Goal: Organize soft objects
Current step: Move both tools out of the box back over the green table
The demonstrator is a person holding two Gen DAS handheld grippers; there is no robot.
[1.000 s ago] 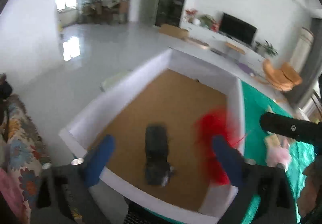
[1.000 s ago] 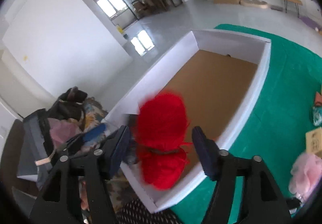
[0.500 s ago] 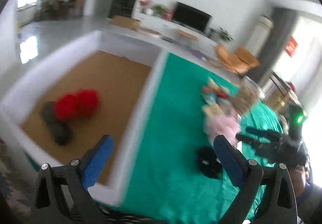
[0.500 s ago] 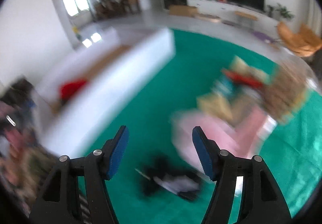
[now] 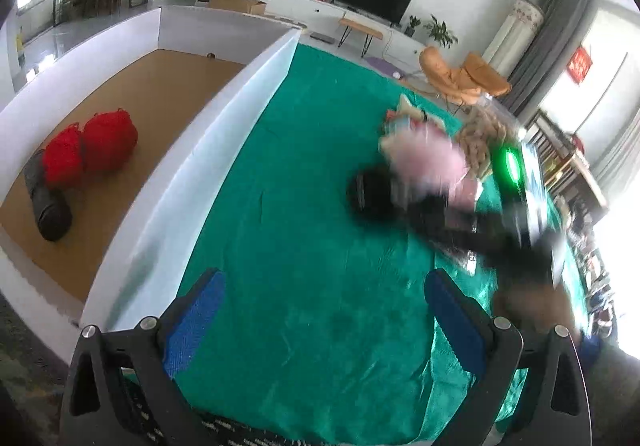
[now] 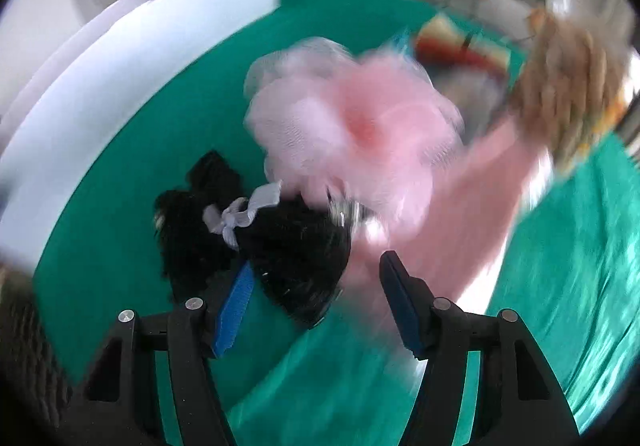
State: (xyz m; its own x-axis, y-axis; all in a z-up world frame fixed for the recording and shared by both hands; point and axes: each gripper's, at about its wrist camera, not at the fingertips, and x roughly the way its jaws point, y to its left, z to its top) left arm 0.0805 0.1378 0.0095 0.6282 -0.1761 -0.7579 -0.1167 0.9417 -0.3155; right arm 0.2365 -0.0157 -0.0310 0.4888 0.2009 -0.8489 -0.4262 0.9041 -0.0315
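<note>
Green cloth (image 5: 320, 230) covers the tabletop. At lower centre of the right wrist view, the right hand-held gripper (image 6: 316, 302) has its jaws closing, still apart, with the black fluffy bundle (image 6: 280, 250) between them and no pad pressing it. A pink mesh puff (image 6: 344, 125) lies just above the bundle. The left hand-held gripper (image 5: 320, 310) stands apart over bare cloth. At left, the white-walled box (image 5: 224, 93) holds a red yarn bundle (image 5: 92, 149) against a dark roll (image 5: 50, 205).
</note>
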